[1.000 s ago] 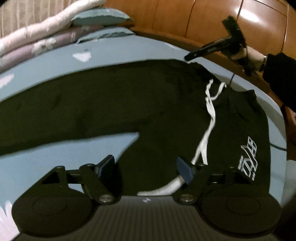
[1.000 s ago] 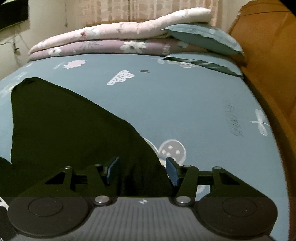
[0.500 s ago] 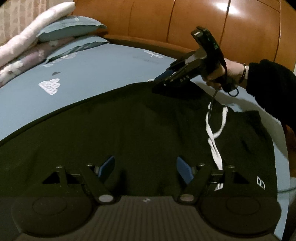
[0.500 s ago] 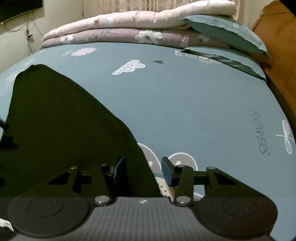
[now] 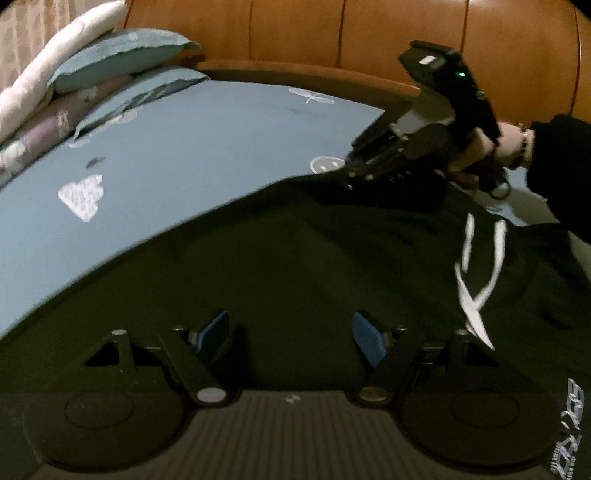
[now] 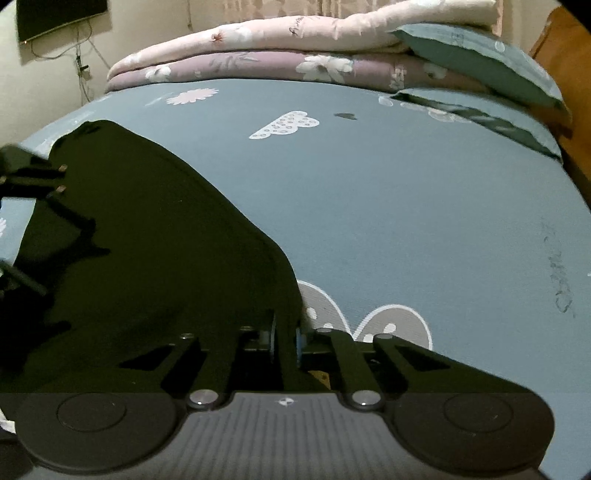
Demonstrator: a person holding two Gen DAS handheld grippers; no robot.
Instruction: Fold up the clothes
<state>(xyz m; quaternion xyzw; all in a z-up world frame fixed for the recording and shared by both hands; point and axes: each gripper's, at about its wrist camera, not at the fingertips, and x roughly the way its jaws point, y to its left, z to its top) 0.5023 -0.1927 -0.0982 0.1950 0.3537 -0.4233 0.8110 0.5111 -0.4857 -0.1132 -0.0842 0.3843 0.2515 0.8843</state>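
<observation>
Black trousers [image 5: 295, 258] with a white drawstring [image 5: 476, 288] and a white logo [image 5: 569, 428] lie spread on the blue bedsheet [image 5: 184, 166]. My left gripper [image 5: 291, 336] is open just above the dark cloth, blue pads wide apart and nothing pinched. In the left wrist view a hand holds my right gripper [image 5: 349, 179] at the trousers' far edge. Its own view shows the right gripper [image 6: 286, 332] shut on that edge of the black trousers [image 6: 147, 240], with a fold of cloth squeezed between the pads.
Folded floral quilts [image 6: 295, 48] and blue pillows [image 6: 480, 62] are stacked at one end of the bed. A wooden headboard [image 5: 332, 33] runs along the far side. A dark sleeve [image 5: 561, 166] reaches in from the right. Printed bedsheet [image 6: 406, 203] stretches beyond the trousers.
The right gripper's jaws have shut on the trousers' edge after sinking onto it. The left gripper has slid across the trousers, so the right gripper and hand look nearer and larger.
</observation>
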